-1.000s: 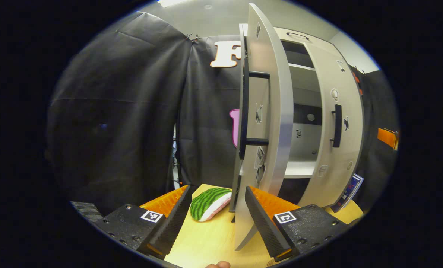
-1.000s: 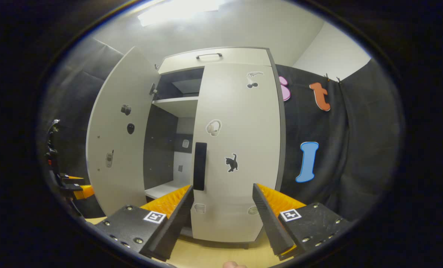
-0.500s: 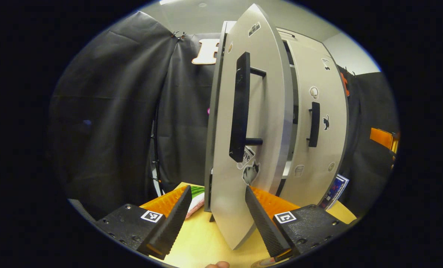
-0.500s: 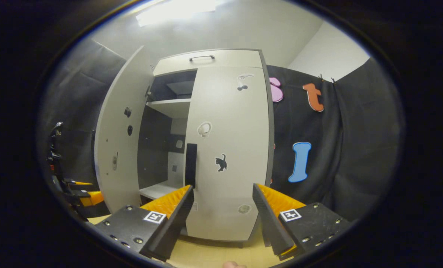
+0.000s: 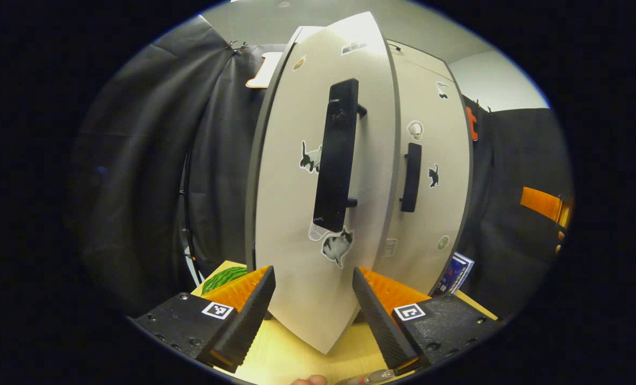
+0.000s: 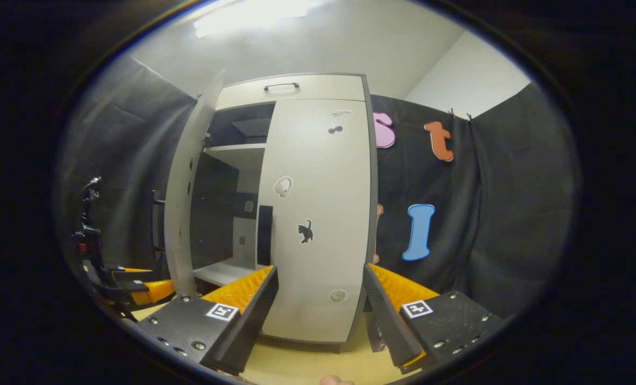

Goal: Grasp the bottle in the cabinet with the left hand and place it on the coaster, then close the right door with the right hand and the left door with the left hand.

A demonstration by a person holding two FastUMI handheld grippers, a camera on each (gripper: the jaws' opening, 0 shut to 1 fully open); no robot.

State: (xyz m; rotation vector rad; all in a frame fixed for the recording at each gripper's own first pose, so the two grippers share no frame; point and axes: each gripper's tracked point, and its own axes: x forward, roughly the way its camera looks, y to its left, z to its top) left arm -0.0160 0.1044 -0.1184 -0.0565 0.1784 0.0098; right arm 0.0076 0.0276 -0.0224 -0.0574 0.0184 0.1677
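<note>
In the left gripper view, a green striped watermelon-shaped cushion (image 5: 222, 278) lies on the wooden tabletop (image 5: 291, 358) at the far left, just beside the cabinet. The left tongs (image 5: 311, 310) stand apart and hold nothing; the lower corner of the left door (image 5: 291, 214) shows between their fingers. This door is not yet shut: in the right gripper view it stands out at an angle (image 6: 189, 187), and the dark inside with a white shelf (image 6: 237, 155) is open to see between the two doors. Its long black handle (image 5: 335, 155) is free, and no finger presses on it.

Further right, the right door (image 6: 318, 214) lies flat against the cabinet (image 6: 291, 88) and seems closed, with its handle (image 6: 265, 235) at the inner edge. The right tongs (image 6: 320, 315) are also apart and empty, in front of this door but not touching it.

The bottle and the coaster cannot be found for certain; a small unclear thing (image 5: 374, 377) sits at the bottom edge of the left gripper view. Judging from the empty shelves, the bottle step is probably done, the right door too, and only the closing of the left door is left.
</note>
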